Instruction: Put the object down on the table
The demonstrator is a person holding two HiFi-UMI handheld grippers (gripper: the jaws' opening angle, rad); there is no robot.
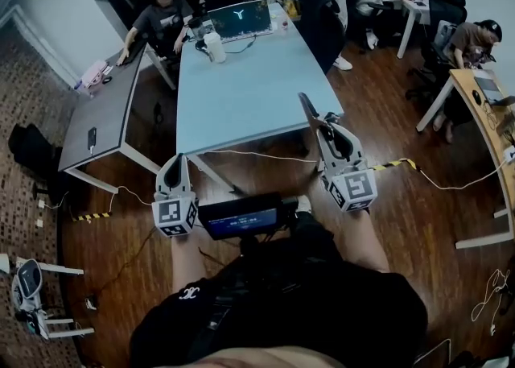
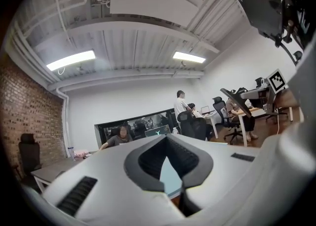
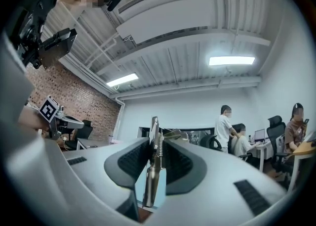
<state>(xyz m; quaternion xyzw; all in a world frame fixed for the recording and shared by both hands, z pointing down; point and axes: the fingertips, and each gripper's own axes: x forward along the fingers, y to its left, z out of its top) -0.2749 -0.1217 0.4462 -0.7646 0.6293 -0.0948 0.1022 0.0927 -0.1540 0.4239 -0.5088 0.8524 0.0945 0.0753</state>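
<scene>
One clip (image 3: 150, 180) in right gripper (image 3: 157, 139), left gripper (image 2: 166, 136) empty

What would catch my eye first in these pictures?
Probably the right gripper, clamped on a slim metal tool with a spring, beside the empty left gripper. Ahead lies a long pale blue table with a lit monitor at its far end.

In the head view the table (image 1: 257, 93) filled the centre, with a monitor (image 1: 240, 20) and a cup (image 1: 216, 47) at its upper end, a desk (image 1: 105, 117) to its left, and the left gripper (image 1: 178, 159) and the right gripper (image 1: 324, 126), with a spring clip (image 1: 308, 110) between its jaws, before its lower edge.
</scene>
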